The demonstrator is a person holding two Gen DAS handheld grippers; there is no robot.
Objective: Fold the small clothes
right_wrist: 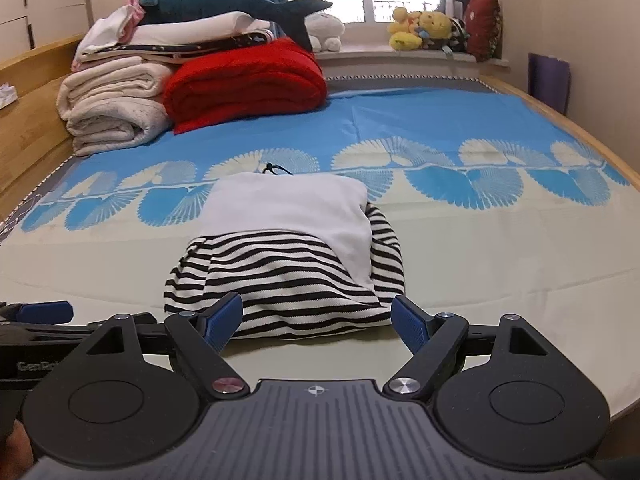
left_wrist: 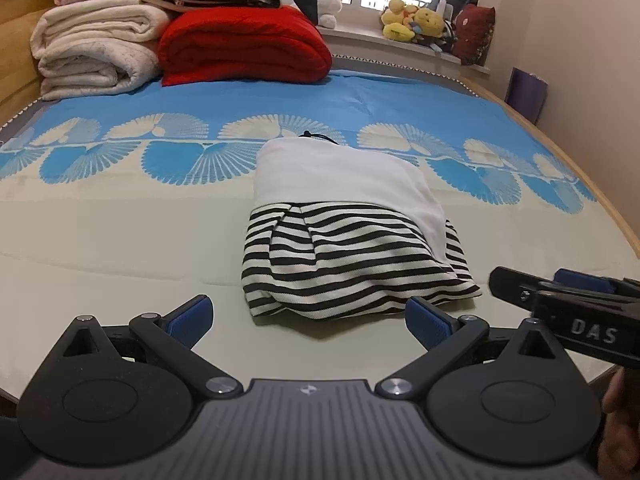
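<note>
A: Where is the folded black-and-white striped garment with the plain white cloth panel (left_wrist: 344, 216)?

B: It lies on the pale cream part of the bed cover with the blue fan pattern (left_wrist: 100, 240), in a compact bundle. The white panel covers the far half, the stripes show on the near half, and a thin dark cord (left_wrist: 316, 136) pokes out at the far edge.

A: And the left gripper (left_wrist: 308, 320)?

B: Its blue-padded jaws stand wide apart, just short of the bundle's near edge. Nothing is between the pads and they do not touch the cloth.

A: The right gripper (right_wrist: 318, 320)?

B: Also spread, a little less wide, and empty. In its own view the near hem sits close in front of the pads; whether the left pad brushes the stripes I cannot say, since the pad hides that spot. In the left view it sits beside the garment's right corner.

A: What else is on the bed?

B: At the far left, a folded red blanket (left_wrist: 244, 44) beside a stack of rolled cream blankets (left_wrist: 96, 48), with a dark blue shark plush toy (right_wrist: 240, 6) on top. Yellow plush toys (left_wrist: 416, 20) sit on the windowsill (left_wrist: 360, 34).
</note>
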